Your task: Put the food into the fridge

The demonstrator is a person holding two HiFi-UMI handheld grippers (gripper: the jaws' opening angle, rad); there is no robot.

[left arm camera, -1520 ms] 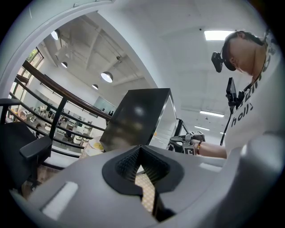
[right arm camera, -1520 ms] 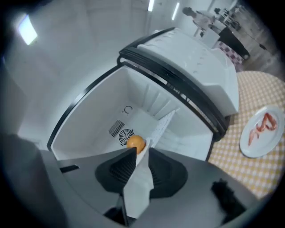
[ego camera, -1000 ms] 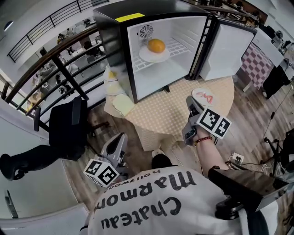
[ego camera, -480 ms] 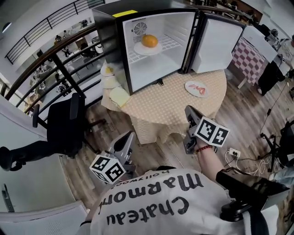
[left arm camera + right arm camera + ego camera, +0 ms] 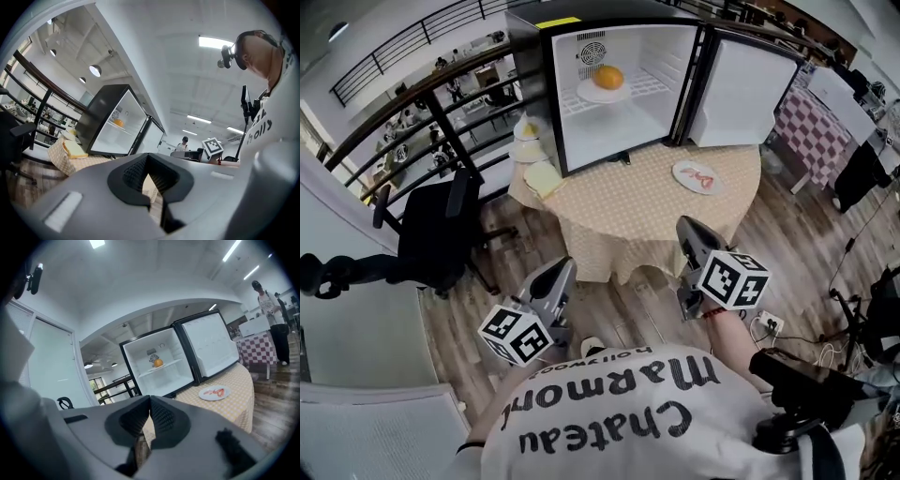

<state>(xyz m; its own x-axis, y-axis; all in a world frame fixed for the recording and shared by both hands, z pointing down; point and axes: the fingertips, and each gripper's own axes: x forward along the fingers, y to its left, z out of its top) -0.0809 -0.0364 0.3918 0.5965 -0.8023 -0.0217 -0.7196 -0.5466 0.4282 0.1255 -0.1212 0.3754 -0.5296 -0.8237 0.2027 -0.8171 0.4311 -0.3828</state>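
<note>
The small black fridge (image 5: 609, 84) stands open on the round table (image 5: 628, 220), its door (image 5: 745, 89) swung to the right. An orange (image 5: 608, 77) on a white plate sits on the upper shelf and shows in the right gripper view as well (image 5: 158, 363). A plate of red food (image 5: 697, 175) lies on the table in front of the door. My left gripper (image 5: 565, 268) and right gripper (image 5: 685, 226) hang over the floor, short of the table. Both are shut with nothing between the jaws, as each gripper's own view shows (image 5: 146, 157) (image 5: 150, 398).
A yellow slab of food (image 5: 542, 177) and a stacked white dish (image 5: 528, 131) sit at the table's left edge. A black office chair (image 5: 441, 234) stands to the left by a railing. A checked table (image 5: 811, 117) is at the far right; cables (image 5: 769, 323) lie on the wooden floor.
The view has backed away from the table: fridge and table look farther off, and both grippers have dropped back from the table edge to over the floor.
</note>
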